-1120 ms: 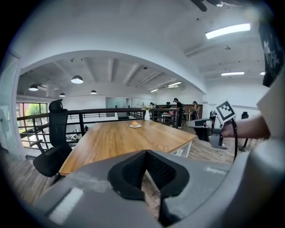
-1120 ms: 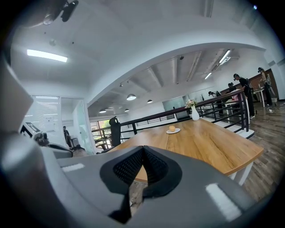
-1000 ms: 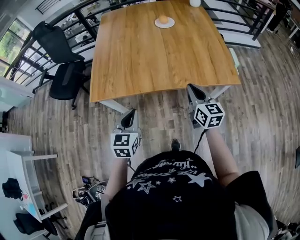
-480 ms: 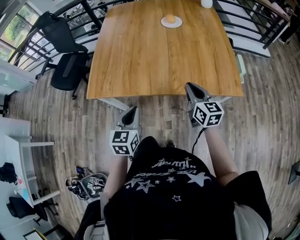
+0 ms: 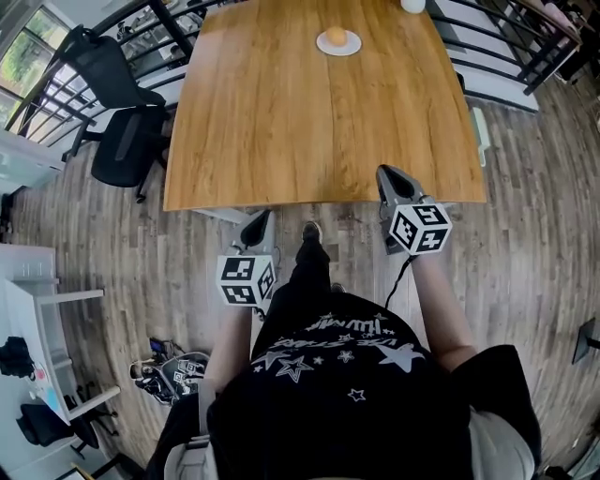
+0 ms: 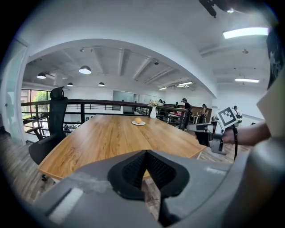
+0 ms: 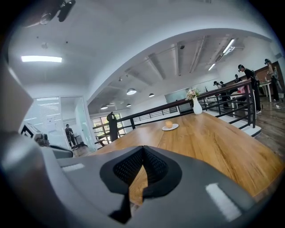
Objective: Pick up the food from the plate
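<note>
A round orange food piece (image 5: pixel 336 36) sits on a small white plate (image 5: pixel 349 47) at the far end of the wooden table (image 5: pixel 281 122). The left gripper view shows the same food (image 6: pixel 138 120) far ahead, and in the right gripper view the food (image 7: pixel 168 124) is on its plate (image 7: pixel 173 128). My left gripper (image 5: pixel 258 225) hangs over the floor just short of the table's near edge, shut and empty (image 6: pixel 145 152). At the near right corner my right gripper (image 5: pixel 386 175) is shut with nothing in it (image 7: pixel 143 148). Both are far from the plate.
A white vase (image 5: pixel 412 5) with flowers stands at the table's far edge, right of the plate. Black office chairs (image 5: pixel 117 141) stand to the left of the table, and a black railing (image 5: pixel 506 37) runs behind and to the right. People stand in the background.
The person has stepped toward the table, one foot now forward under its near edge. Both grippers have come a little closer to that edge and stay shut.
</note>
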